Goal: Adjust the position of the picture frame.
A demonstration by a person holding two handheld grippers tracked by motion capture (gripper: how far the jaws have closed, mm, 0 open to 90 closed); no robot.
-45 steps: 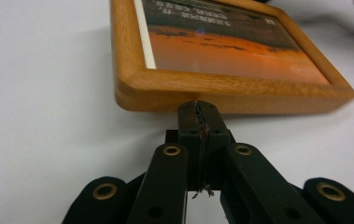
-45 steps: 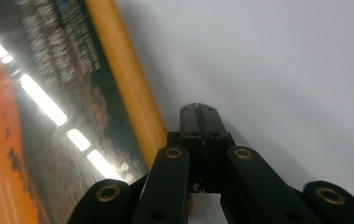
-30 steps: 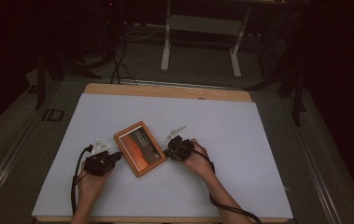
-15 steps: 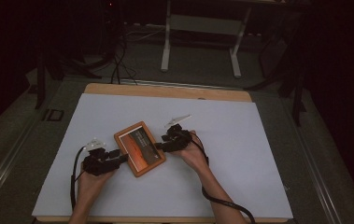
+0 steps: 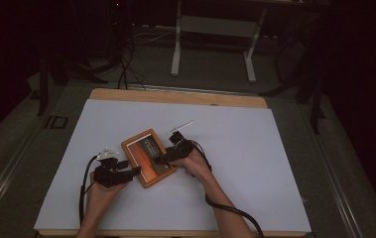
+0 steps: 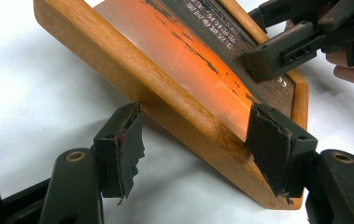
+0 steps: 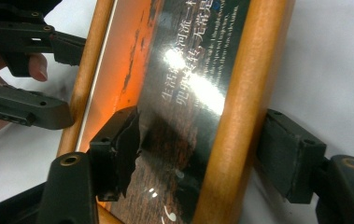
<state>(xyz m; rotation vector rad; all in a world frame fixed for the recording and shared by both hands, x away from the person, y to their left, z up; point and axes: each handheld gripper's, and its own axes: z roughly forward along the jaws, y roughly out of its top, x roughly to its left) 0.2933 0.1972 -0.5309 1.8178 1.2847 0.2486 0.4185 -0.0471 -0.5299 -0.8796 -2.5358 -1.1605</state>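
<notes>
A wooden picture frame [image 5: 148,157] lies flat on the white table cover; its picture is an orange and dark print with lines of text. My left gripper [image 5: 126,172] is at the frame's near-left edge. In the left gripper view it [image 6: 195,123] is open, one jaw outside the wooden rail [image 6: 174,100] and the other over the glass. My right gripper [image 5: 163,158] reaches in from the right. In its own view it [image 7: 202,135] is open astride the right rail [image 7: 240,93], one pad on the glass and one against the outer side. Each view shows the other gripper [image 6: 282,51] [image 7: 34,74] across the frame.
The white cover [image 5: 255,163] spans the table, with a wooden strip [image 5: 175,96] showing at the far edge. Behind the table stand a white metal stand [image 5: 178,44] and cables [image 5: 126,69] on the dark floor. Cables trail from both grippers toward the near edge.
Both grippers have closed in on the frame from either side, and their jaws now straddle its rails. The frame has not moved.
</notes>
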